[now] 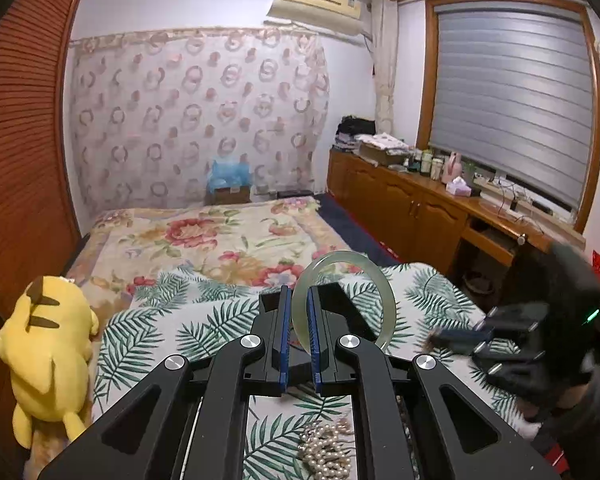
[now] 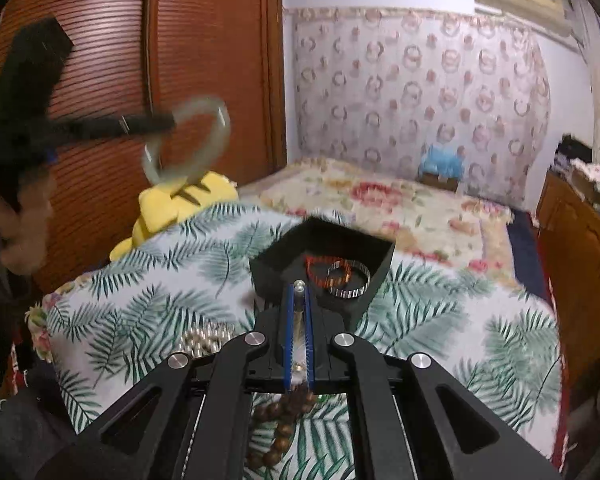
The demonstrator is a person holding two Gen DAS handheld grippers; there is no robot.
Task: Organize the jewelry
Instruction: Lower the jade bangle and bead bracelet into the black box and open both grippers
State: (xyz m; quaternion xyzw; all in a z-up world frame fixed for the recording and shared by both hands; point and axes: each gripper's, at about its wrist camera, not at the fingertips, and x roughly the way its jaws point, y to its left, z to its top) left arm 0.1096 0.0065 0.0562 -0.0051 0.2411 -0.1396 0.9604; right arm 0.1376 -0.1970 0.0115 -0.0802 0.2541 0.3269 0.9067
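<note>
My left gripper (image 1: 298, 300) is shut on a pale green jade bangle (image 1: 384, 292) and holds it up in the air above the bed; the bangle also shows blurred in the right wrist view (image 2: 220, 116). My right gripper (image 2: 299, 294) is shut on a string of brown wooden beads (image 2: 278, 420) that hangs below its fingers. Just ahead of it lies a black open box (image 2: 268, 268) holding a red bead bracelet (image 2: 314, 270) and a striped metal bracelet (image 2: 350, 290). A pile of pearls (image 1: 328, 450) lies on the leaf-print cloth (image 1: 148, 336).
A yellow plush toy (image 1: 48, 356) lies at the cloth's left edge beside the wooden wardrobe (image 1: 16, 152). The floral bed (image 1: 204, 236) stretches beyond. A wooden sideboard (image 1: 412, 200) with bottles and boxes runs along the right under the window.
</note>
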